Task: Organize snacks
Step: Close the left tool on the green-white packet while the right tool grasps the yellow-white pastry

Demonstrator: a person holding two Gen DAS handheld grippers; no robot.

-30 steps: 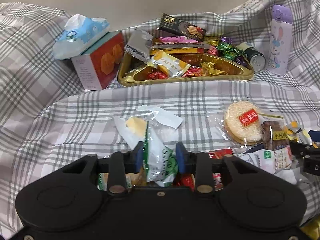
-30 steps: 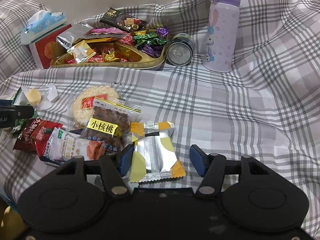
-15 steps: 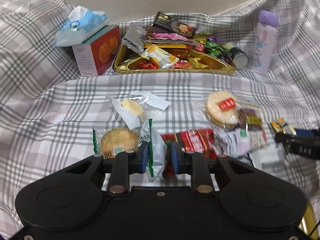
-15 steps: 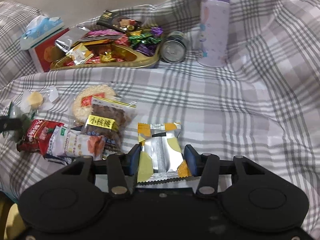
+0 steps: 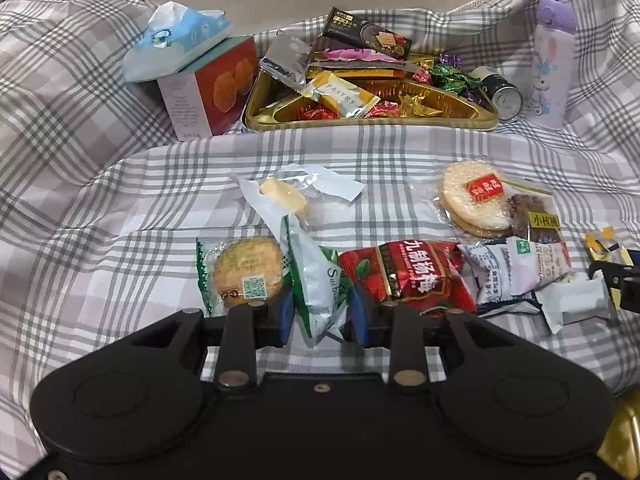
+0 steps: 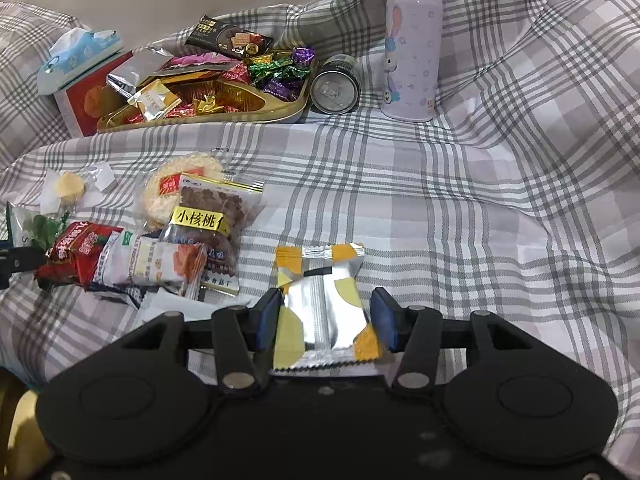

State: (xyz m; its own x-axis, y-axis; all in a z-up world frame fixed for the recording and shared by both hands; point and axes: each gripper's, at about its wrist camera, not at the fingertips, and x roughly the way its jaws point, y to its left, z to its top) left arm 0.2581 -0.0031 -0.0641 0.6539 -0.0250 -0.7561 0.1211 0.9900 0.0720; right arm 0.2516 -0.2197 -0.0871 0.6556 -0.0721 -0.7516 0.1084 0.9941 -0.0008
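Left wrist: tool [image 5: 323, 312] wider than before

red snack packet [image 5: 416, 276]: lower edge hidden | purple bottle [image 5: 554, 64]: blurred

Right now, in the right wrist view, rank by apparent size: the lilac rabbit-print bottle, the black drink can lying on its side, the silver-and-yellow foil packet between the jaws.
1. Lilac bottle and foil packet: alike; the packet is nearer, so unsure.
2. Black can: smallest.
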